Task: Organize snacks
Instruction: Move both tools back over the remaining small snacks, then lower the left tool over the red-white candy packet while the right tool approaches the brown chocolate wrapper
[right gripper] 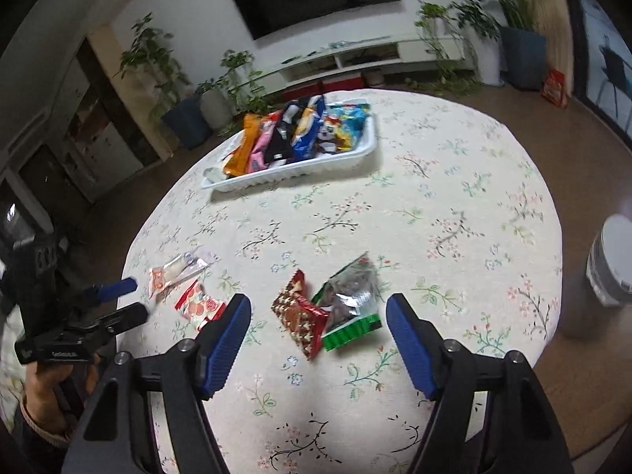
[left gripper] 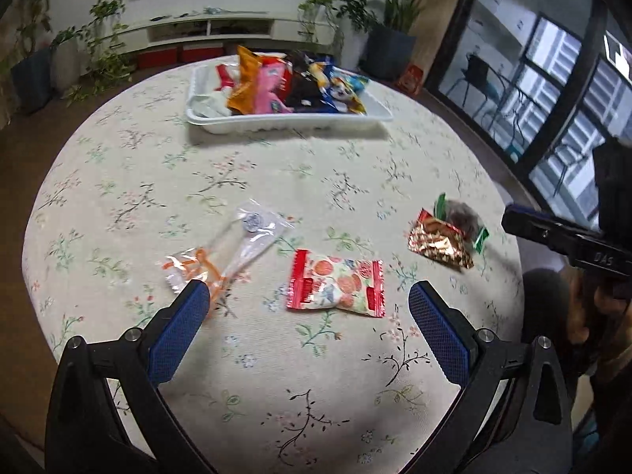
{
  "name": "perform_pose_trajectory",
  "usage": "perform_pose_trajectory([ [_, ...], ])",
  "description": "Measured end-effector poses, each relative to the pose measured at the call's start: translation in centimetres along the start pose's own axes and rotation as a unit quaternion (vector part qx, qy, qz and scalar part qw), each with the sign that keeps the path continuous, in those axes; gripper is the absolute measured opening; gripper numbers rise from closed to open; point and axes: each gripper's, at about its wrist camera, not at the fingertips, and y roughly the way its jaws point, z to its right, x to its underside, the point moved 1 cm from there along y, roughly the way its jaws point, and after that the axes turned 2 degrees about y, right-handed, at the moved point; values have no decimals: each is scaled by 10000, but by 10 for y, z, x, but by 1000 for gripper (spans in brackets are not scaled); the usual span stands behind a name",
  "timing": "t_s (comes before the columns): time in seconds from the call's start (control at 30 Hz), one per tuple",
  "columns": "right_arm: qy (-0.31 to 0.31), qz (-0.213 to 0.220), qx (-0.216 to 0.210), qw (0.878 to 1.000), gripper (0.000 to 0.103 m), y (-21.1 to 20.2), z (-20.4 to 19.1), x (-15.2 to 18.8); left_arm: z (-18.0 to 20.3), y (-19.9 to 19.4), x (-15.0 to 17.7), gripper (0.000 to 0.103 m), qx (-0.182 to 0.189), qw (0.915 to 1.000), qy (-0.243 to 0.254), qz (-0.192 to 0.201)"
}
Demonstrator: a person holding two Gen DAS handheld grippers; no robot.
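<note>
Table: a round table with a flowered cloth (left gripper: pixel 276 181); most of it is bare.
Tray: a white tray (left gripper: pixel 221 120) at the far side already holds a heap of packets, so I'd judge the sorting well along.
Left to do: four packets lie loose at the near side.
Clear packet: a clear packet (left gripper: pixel 233 245) lies just ahead of the left finger.
Red-and-white packet: a red-and-white packet (left gripper: pixel 335 284) sits just beyond the tips.
Red-gold packet: a red-gold packet (right gripper: pixel 300 316) overlaps the green-edged packet (right gripper: pixel 351 304).
Left gripper: the left gripper (left gripper: pixel 308 304) hangs wide open, holding nothing.
Right gripper: the right gripper (right gripper: pixel 318 312) gapes, empty, the overlapped pair in line with its gap.
</note>
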Motion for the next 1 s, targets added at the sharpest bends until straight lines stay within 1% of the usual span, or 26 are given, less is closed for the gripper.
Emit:
perform_pose_trajectory([
  [0.03,-96,-27,-16,9999,73,1,-4,-1,5,3,-1,102,54,9999,110,-40],
  [0.13,-361,-168,-121,9991,70,9,-13,-4,10,19,-17,102,-36,9992,370,-115],
  [0.17,-529,-228,-118,9983,66,13,-18,-5,11,22,-19,102,-16,9990,405,-165],
  [0.23,-903,-359,-129,9952,63,20,-29,-5,11,30,-20,102,59,9989,387,-272],
  [0.3,-1253,-497,-116,9908,59,28,-38,-5,11,35,-21,102,57,9986,390,-355],
  [0.37,-1483,-617,-59,9870,58,36,-43,-6,14,42,-20,102,-5,9978,466,-468],
  [0.47,-1662,-845,-49,9825,58,48,-46,-7,16,51,-20,102,-140,9966,558,-586],
  [0.7,-1921,-1206,31,9739,58,69,-44,-5,11,65,-28,102,-192,9959,529,-706],
  [0.8,-2010,-1352,83,9702,58,77,-41,-1,11,73,-29,102,-237,9943,554,-877],
  [0.9,-2028,-1566,105,9666,57,86,-38,3,14,79,-28,102,-208,9931,656,-953],
  [1.0,-2095,-1594,70,9647,57,87,-37,3,13,81,-33,102,-191,9912,878,-976],
])
